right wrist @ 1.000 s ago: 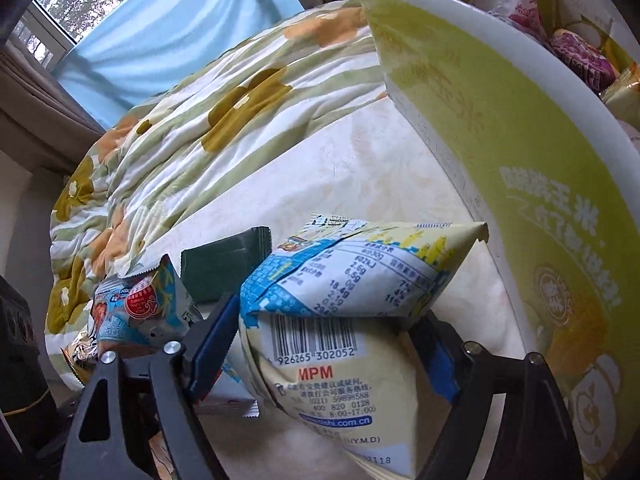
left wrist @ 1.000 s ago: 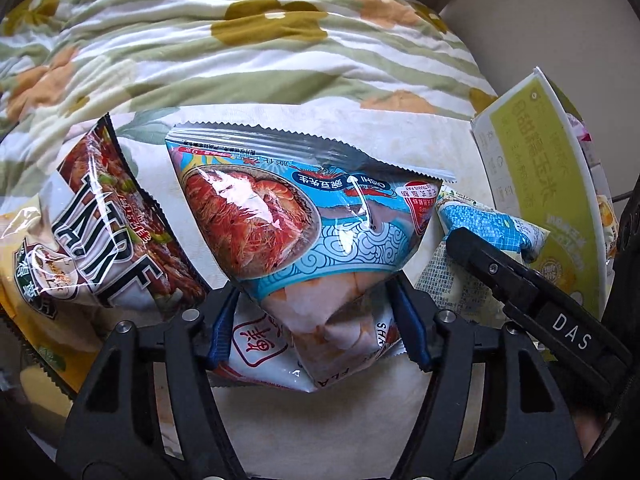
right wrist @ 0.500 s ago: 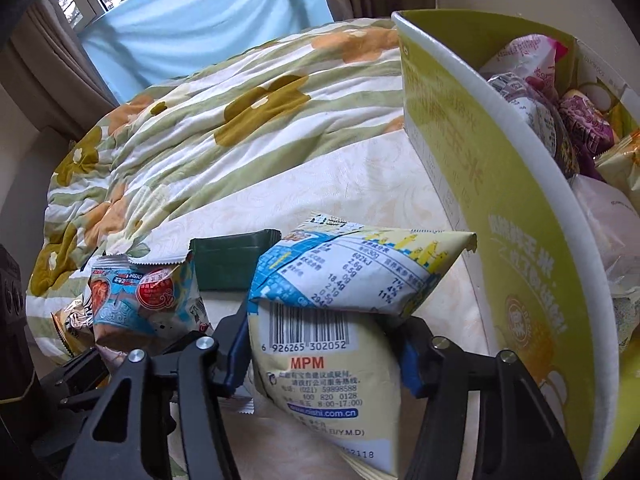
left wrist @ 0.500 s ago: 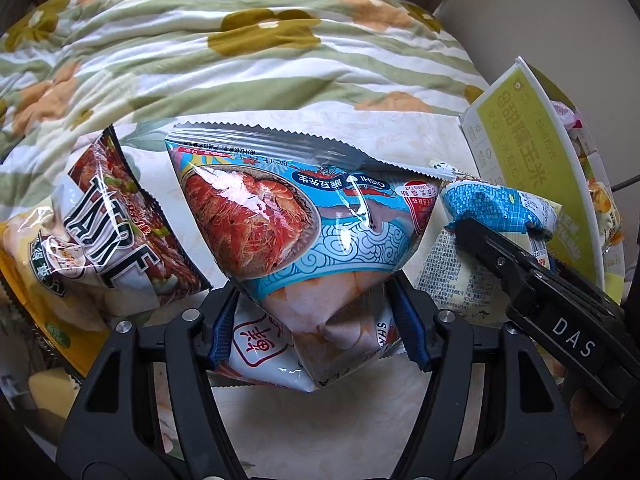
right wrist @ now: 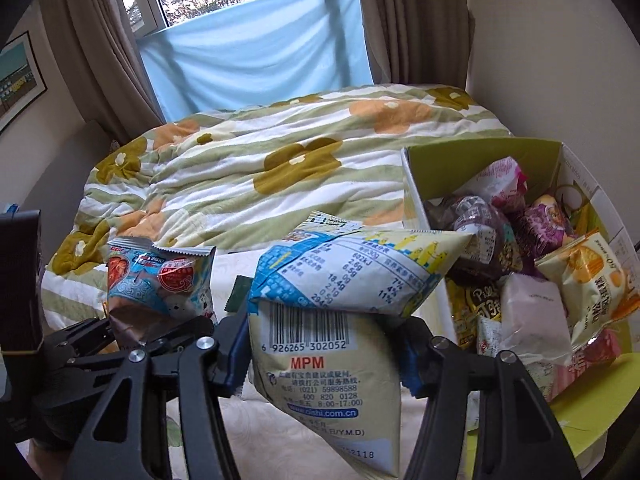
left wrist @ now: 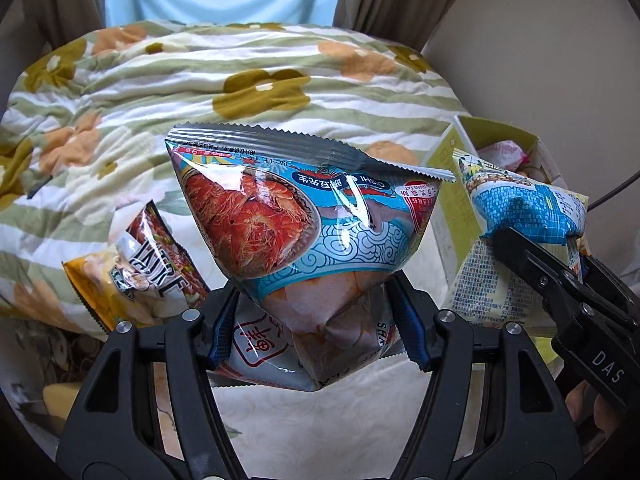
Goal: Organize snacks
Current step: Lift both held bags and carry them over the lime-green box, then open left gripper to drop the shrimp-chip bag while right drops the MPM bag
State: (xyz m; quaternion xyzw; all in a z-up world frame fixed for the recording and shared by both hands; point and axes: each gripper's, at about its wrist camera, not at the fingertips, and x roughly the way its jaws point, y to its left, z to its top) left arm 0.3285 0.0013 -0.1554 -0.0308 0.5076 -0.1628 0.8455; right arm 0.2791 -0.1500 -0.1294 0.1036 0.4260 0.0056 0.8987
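My left gripper (left wrist: 316, 320) is shut on a blue shrimp-chip bag (left wrist: 304, 220) and holds it lifted above the bed. My right gripper (right wrist: 324, 348) is shut on a cream and blue snack bag (right wrist: 340, 320), held up beside the yellow-green cardboard box (right wrist: 592, 412) at the right. The box holds several snack packs. The right gripper with its bag (left wrist: 524, 216) shows at the right of the left wrist view. The left gripper with its bag (right wrist: 156, 276) shows at the left of the right wrist view.
A red-black and yellow snack bag (left wrist: 136, 276) lies on the bed at the left. A dark green packet (right wrist: 240, 292) lies on the cream sheet. A flowered quilt (right wrist: 280, 160) covers the bed behind. A window with curtains (right wrist: 240, 40) stands beyond.
Both grippers have risen with their bags. The right gripper now looks over the box rim into the box.
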